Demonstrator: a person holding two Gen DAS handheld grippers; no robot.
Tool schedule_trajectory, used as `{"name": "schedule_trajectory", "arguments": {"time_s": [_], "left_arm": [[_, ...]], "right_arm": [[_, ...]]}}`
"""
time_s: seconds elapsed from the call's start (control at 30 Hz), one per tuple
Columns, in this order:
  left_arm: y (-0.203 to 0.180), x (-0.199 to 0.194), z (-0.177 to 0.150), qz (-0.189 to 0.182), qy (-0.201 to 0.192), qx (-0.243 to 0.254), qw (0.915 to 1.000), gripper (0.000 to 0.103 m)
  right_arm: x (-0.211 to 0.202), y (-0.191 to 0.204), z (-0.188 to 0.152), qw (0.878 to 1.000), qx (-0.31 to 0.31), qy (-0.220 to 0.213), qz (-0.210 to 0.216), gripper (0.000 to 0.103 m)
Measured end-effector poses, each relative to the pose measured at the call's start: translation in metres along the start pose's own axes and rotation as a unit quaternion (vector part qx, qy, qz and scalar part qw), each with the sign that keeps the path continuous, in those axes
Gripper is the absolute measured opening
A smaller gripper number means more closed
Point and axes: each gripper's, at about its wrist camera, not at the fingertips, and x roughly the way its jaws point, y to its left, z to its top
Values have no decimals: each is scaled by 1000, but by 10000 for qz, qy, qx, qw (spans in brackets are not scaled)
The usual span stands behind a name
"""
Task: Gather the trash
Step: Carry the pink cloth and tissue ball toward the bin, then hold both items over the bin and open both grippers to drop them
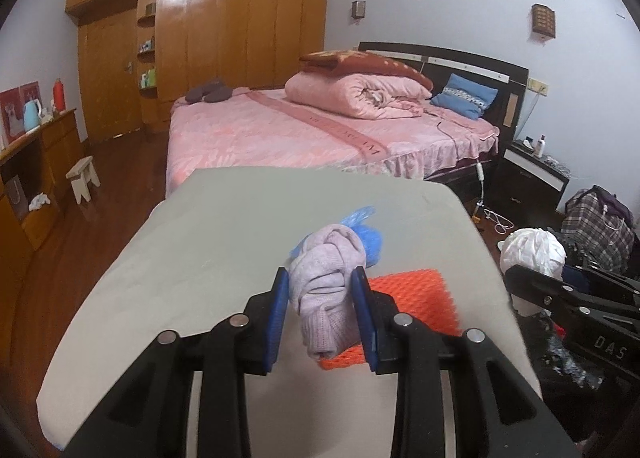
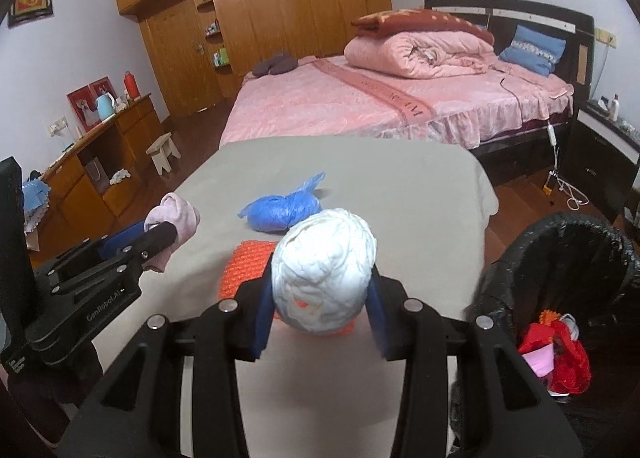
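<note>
My left gripper (image 1: 322,278) is shut on a rolled lilac cloth bundle (image 1: 324,290), held above the grey-covered table (image 1: 200,250); the same bundle (image 2: 174,224) shows at the left of the right wrist view. My right gripper (image 2: 322,278) is shut on a crumpled white plastic ball (image 2: 324,270), also seen at the right edge (image 1: 532,250) of the left wrist view. On the table lie a blue plastic bag (image 2: 280,210) and an orange mesh net (image 2: 244,266), partly hidden behind the held things. A black-lined trash bin (image 2: 560,258) with red scraps inside stands right of the table.
Beyond the table is a pink bed (image 2: 380,106) with folded quilts. A wooden wardrobe (image 2: 260,18) lines the back wall, a wooden dresser (image 2: 100,154) and small stool (image 2: 162,152) stand left, a dark nightstand (image 2: 608,146) right. A plaid bag (image 1: 596,226) sits on the floor.
</note>
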Motion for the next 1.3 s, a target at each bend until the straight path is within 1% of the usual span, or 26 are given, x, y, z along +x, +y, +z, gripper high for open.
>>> {"name": "schedule_trajectory", "arguments": {"time_s": [0.4, 0.7, 1.03, 1.3], "left_arm": [[-41, -32, 10, -251, -263, 210, 9991, 32], [-83, -50, 19, -702, -413, 389, 9959, 32], [-140, -69, 30, -1206, -649, 736, 9878, 32], [-185, -82, 34, -1601, -781, 1055, 9783, 32]], "right_arm": [[-55, -22, 4, 9989, 149, -408, -150, 39], [-97, -50, 3, 9962, 205, -713, -460, 39], [-140, -90, 0, 9899, 355, -1041, -896, 39], [-167, -117, -5, 9843, 409, -1222, -1203, 39]]}}
